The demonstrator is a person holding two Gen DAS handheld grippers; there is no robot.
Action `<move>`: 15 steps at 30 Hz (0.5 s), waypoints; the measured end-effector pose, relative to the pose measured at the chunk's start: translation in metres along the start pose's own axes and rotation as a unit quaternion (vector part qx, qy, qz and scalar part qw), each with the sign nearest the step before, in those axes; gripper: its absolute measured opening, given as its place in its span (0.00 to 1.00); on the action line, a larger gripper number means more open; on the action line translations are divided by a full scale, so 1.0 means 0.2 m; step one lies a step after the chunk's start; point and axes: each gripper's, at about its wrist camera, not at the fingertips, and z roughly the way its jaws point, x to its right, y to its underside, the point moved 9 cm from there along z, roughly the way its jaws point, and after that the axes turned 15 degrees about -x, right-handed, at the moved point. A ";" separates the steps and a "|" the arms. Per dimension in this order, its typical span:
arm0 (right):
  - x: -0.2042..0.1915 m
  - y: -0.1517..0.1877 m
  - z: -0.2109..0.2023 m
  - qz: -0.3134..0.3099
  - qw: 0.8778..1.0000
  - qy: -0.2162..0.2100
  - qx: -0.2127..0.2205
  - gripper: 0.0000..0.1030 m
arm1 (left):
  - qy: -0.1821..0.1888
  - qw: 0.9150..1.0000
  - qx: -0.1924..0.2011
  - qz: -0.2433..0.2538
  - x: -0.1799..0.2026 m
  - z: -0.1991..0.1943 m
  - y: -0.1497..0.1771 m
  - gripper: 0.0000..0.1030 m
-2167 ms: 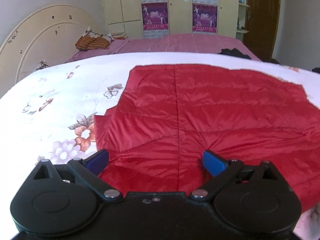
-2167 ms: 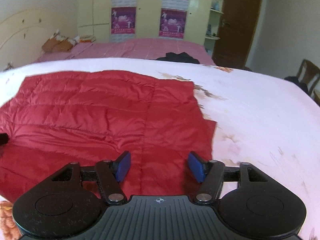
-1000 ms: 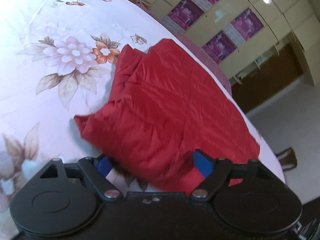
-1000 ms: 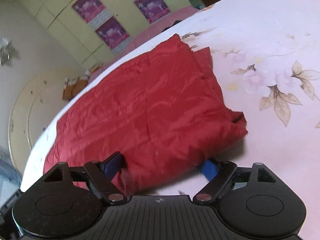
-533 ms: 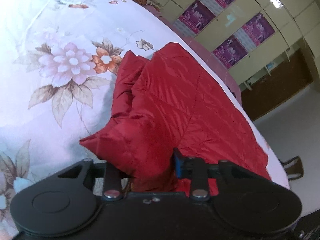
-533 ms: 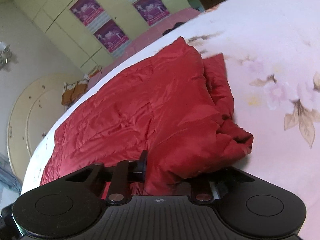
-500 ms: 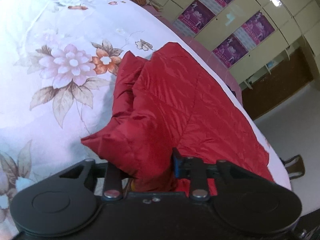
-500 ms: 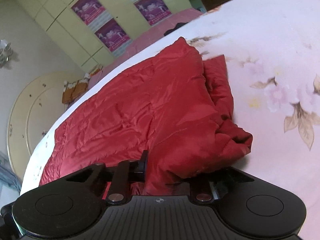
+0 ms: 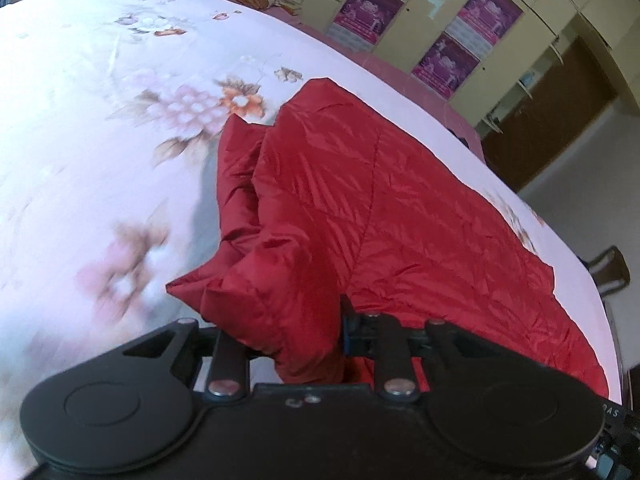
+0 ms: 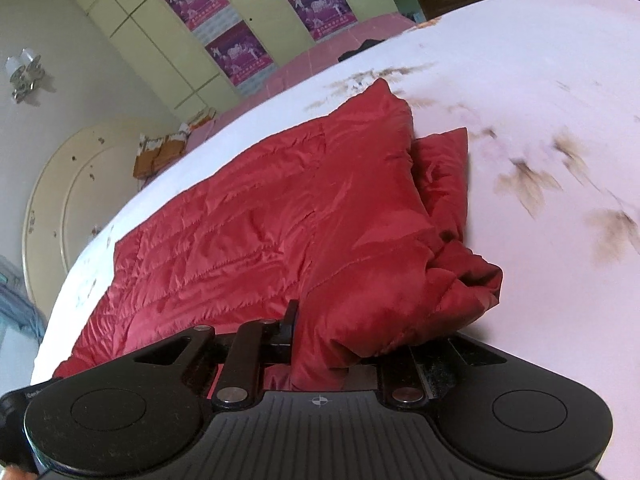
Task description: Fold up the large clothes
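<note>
On the bed [image 9: 80, 128], whose white sheet is printed with flowers, a red quilted jacket [image 9: 400, 208] is spread, and both of its near corners are raised off the sheet. At the bottom of the left wrist view the left gripper [image 9: 296, 344] is seen nearly closed, with a thick bunch of the jacket's corner pinched between its jaws; the left figure is still easing down, so the jaws are closing on that bunch. From the grip the fabric is drawn up in a crumpled fold, with a loose flap hanging toward the flowered sheet on the left, while the rest of the garment slopes away to the right and lies flat further off.

At the bottom of the right wrist view the right gripper [image 10: 332, 348] is likewise drawn almost together, and the jacket [image 10: 260, 220] is clamped between its jaws at the opposite corner. The gathered cloth bulges over the gripper's right finger, which is hidden under it. A folded layer is seen beside the lifted edge, toward the right. Beyond the bed, pale yellow cupboards [image 10: 160, 28] bearing purple posters [image 10: 236, 52] are visible, with a rounded headboard [image 10: 68, 184] at the left.
</note>
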 end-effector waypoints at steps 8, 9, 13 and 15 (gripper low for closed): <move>0.00 0.20 -0.11 -0.006 1.000 0.002 -0.009 0.18 | -0.002 0.999 -0.011 0.032 -0.10 -0.20 0.33 0.24; 0.00 0.22 -0.12 -0.006 1.000 0.002 -0.009 0.18 | -0.002 0.999 -0.012 0.035 -0.10 -0.21 0.35 0.23; 0.00 0.26 -0.14 -0.008 1.000 0.000 -0.012 0.18 | -0.004 0.999 -0.013 0.052 -0.13 -0.27 0.43 0.24; 0.00 0.26 -0.14 -0.007 1.000 -0.002 -0.014 0.18 | -0.004 0.998 -0.013 0.053 -0.14 -0.28 0.46 0.24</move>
